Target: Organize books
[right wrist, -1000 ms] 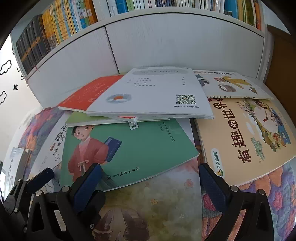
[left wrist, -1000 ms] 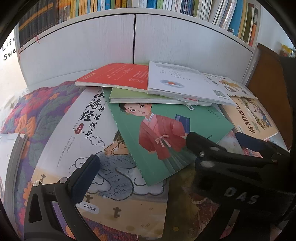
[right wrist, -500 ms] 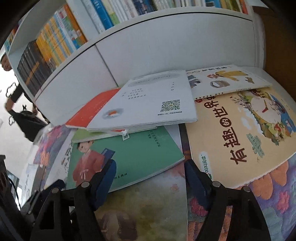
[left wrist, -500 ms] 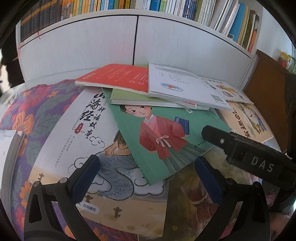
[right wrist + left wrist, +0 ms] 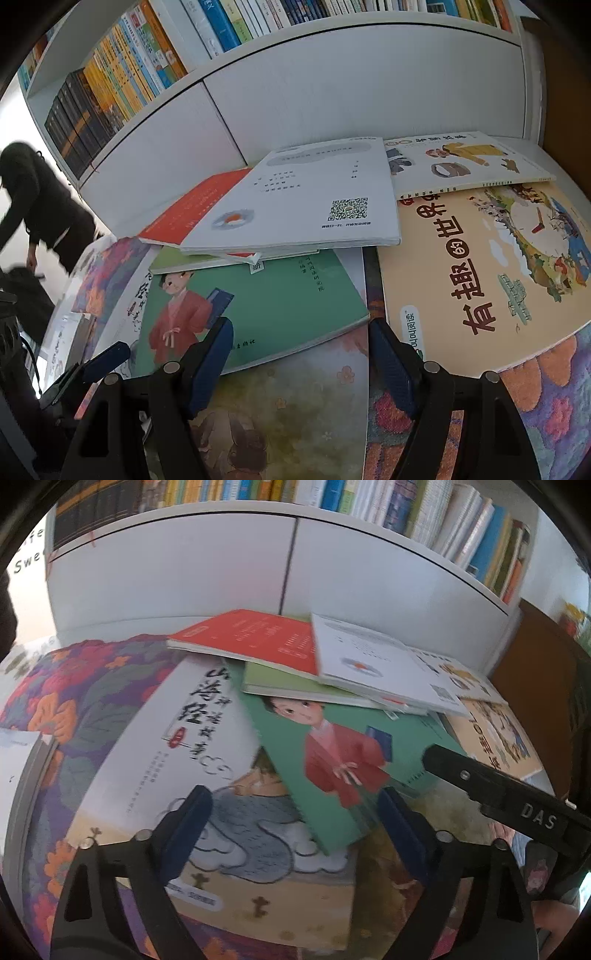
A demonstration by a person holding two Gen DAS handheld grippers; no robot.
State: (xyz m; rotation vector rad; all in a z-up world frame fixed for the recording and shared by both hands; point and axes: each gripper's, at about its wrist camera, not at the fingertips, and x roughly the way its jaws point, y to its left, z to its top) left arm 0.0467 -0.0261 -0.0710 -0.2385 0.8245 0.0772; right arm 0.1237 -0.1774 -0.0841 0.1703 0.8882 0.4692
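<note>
Several books lie scattered and overlapping on a flowered cloth. A green book with a red-robed child (image 5: 343,753) (image 5: 266,299) lies on a large white book with black calligraphy (image 5: 177,746). A red book (image 5: 255,635) and a white book with a QR code (image 5: 314,199) (image 5: 373,664) lie on top at the back. A tan picture book (image 5: 491,273) lies at the right. My left gripper (image 5: 291,823) is open above the green book's near corner. My right gripper (image 5: 301,358) is open over the green book's near edge and a brownish book (image 5: 280,417). Both are empty.
A white cabinet (image 5: 221,565) with a shelf of upright books (image 5: 122,81) stands behind the pile. A brown panel (image 5: 532,668) is at the right. A person in black (image 5: 40,206) bends at the far left. The flowered cloth (image 5: 74,686) shows at the left.
My right gripper has tilted and swung right, and its jaws have narrowed. My left gripper's jaws have also narrowed, and it has moved closer to the green book. The books have not moved.
</note>
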